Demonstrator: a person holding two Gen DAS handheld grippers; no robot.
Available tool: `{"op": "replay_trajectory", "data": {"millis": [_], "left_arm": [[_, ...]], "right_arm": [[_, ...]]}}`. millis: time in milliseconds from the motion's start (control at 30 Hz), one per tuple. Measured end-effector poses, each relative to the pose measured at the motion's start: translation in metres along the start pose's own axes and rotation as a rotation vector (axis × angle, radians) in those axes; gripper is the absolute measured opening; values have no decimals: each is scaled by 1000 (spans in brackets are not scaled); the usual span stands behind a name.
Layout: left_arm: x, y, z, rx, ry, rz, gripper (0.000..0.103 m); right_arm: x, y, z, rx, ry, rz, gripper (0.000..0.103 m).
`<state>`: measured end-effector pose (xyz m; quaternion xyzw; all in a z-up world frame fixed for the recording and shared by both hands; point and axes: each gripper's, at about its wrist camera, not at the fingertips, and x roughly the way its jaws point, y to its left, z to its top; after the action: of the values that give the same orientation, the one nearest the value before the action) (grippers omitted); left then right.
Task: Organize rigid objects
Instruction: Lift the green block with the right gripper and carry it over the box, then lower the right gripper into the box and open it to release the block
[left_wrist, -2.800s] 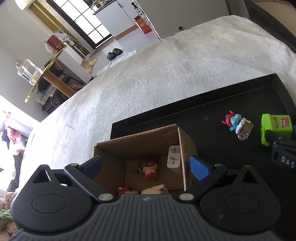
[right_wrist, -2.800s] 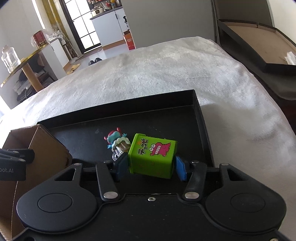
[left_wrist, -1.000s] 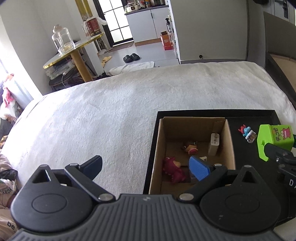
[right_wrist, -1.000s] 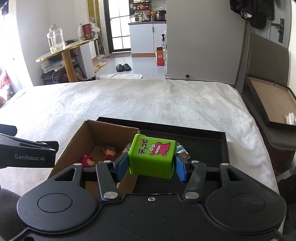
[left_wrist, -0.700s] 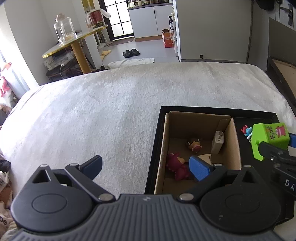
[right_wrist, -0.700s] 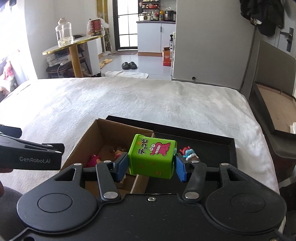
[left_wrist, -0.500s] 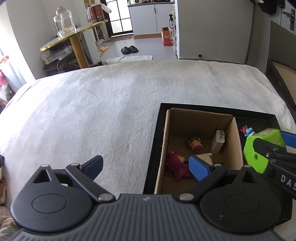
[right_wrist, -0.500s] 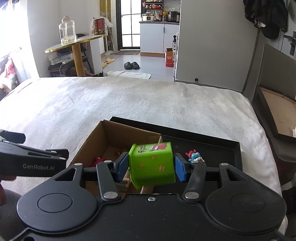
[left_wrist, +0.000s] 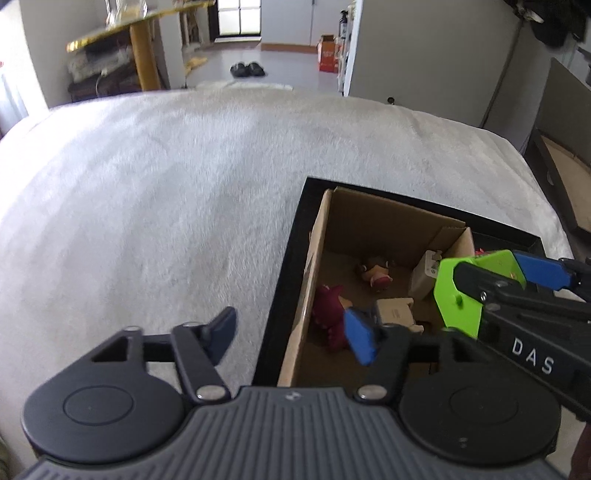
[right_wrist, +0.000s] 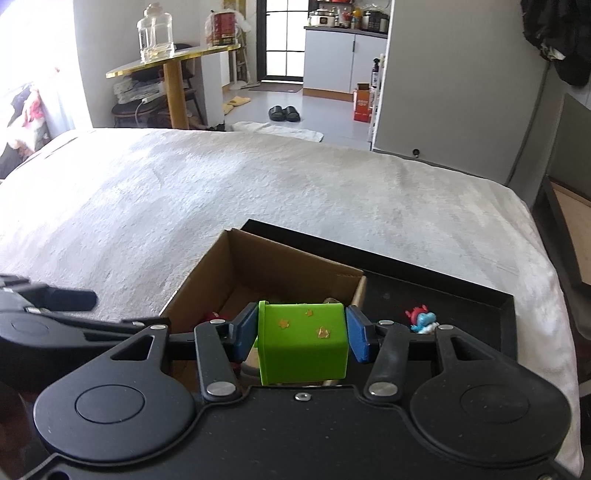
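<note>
My right gripper (right_wrist: 301, 338) is shut on a green cube (right_wrist: 303, 347), tipped so its starred side faces the camera. In the left wrist view the cube (left_wrist: 456, 299) hangs over the right side of an open cardboard box (left_wrist: 369, 221). The box stands in a black tray (left_wrist: 295, 229) and holds a red figure (left_wrist: 330, 310), a small figure (left_wrist: 376, 273), a white charger (left_wrist: 424, 275) and a beige block (left_wrist: 395, 314). My left gripper (left_wrist: 291, 336) is closing. Its blue pads straddle the box's left wall without touching it. A blue-and-red figure (right_wrist: 421, 317) lies on the tray.
The tray sits on a bed under a white fluffy blanket (left_wrist: 166, 203). A dark case with a cardboard lining (left_wrist: 561, 177) stands off the bed's right side. Beyond the bed are a gold table (right_wrist: 173, 59) with a glass jar, slippers and cabinets.
The right gripper carried the green cube left, from above the tray to above the box, and the cube tipped forward. The left gripper's jaws narrowed and it sank toward the box's left wall.
</note>
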<state>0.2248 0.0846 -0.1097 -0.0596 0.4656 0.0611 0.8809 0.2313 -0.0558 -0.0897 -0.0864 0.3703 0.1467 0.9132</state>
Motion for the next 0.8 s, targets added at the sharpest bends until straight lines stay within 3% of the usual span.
{"op": "replay_trajectory", "data": {"millis": [233,533,700,800], "left_arm": [[19,11,-1,-60,46,-40,29],[32,14,-2,-89,70,-82,16],[37,13,-1,-90,80,-91,15],[39,15,-1,-99,84,-98,14]], "right_arm": [[17,3,7,-6,18,22,49],[37,18,21,-38,34,66,50],[40,27,31,-42,14,103,51],[40,31,30,-70,15,92,61]]}}
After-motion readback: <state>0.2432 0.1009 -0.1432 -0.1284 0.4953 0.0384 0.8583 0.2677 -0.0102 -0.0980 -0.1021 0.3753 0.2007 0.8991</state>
